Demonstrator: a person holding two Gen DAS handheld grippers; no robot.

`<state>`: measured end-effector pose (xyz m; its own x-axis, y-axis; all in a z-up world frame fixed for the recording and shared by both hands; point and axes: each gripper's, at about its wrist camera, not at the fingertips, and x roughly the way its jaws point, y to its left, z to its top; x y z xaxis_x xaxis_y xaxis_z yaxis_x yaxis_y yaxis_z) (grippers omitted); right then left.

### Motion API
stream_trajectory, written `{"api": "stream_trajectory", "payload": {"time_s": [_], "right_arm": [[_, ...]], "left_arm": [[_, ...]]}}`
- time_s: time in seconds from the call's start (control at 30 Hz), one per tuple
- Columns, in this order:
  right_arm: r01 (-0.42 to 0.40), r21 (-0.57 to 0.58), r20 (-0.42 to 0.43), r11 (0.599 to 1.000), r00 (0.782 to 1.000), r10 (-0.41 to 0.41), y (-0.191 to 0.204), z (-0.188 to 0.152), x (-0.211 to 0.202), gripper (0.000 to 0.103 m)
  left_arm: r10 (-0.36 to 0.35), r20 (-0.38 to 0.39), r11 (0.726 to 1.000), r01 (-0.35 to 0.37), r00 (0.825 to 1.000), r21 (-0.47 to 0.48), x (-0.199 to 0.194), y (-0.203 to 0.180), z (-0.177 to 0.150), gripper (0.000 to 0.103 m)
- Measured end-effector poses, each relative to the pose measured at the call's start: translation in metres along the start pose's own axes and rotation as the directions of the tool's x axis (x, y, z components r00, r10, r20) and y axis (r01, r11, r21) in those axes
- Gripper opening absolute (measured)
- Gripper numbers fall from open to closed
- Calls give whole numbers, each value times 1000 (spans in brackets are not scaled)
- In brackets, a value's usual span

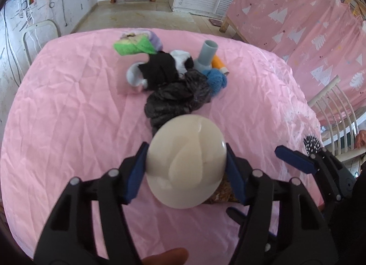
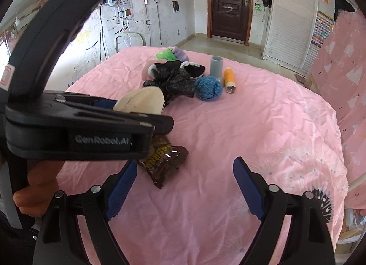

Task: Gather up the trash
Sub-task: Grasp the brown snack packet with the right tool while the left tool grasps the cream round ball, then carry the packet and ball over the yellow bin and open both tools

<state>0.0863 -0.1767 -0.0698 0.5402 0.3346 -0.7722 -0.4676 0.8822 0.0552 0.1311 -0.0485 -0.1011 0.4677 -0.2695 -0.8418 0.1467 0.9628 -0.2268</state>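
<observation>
Blue-padded fingers [image 1: 139, 169] of the left gripper [image 1: 186, 169] pinch a cream-coloured round shell-like piece [image 1: 186, 164] from both sides, the pads touching its rim. Just beneath that piece, on the pink bedspread [image 1: 68, 116], lies a brown snack wrapper [image 2: 163, 162] with yellow print, partly hidden under the left gripper in the right wrist view. The right gripper [image 2: 185, 187] hovers over bare bedspread near the near edge with its fingers spread wide and nothing between them; the wrapper lies just beside its left pad.

Toward the far edge of the bed sits a cluster of things. A crumpled black plastic bag [image 1: 178, 98] lies nearest, its near end reaching under the cream piece. Behind it are black-and-white socks [image 1: 164, 68], and at the far edge a green fuzzy sock [image 1: 135, 45] touching a lilac one [image 1: 155, 40]. A blue knitted ball [image 2: 208, 88] rests against the bag's right side. Behind it a grey pipe fitting [image 2: 216, 66] stands upright, with an orange tube [image 2: 229, 80] lying just beside it.
</observation>
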Motion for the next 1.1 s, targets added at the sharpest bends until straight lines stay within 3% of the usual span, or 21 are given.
{"api": "stream_trajectory", "payload": {"time_s": [0.33, 0.4, 0.47, 0.73, 1.1], "right_arm": [[-12, -49, -19, 999, 1000, 11, 21, 10, 12, 74], [-14, -50, -29, 999, 1000, 12, 22, 11, 15, 56], [-21, -41, -45, 999, 999, 19, 22, 12, 21, 47], [-22, -44, -42, 999, 999, 20, 21, 12, 20, 29], [-13, -14, 12, 1000, 1000, 13, 4, 5, -3, 28]], "left_arm": [[-8, 75, 999, 12, 997, -49, -37, 24, 3, 62], [-5, 86, 998, 10, 996, -58, -41, 29, 3, 62], [0, 96, 998, 6, 995, -64, -44, 30, 5, 62], [0, 105, 998, 7, 994, -68, -49, 34, 4, 62], [26, 121, 999, -22, 992, -36, -59, 11, 7, 62]]}}
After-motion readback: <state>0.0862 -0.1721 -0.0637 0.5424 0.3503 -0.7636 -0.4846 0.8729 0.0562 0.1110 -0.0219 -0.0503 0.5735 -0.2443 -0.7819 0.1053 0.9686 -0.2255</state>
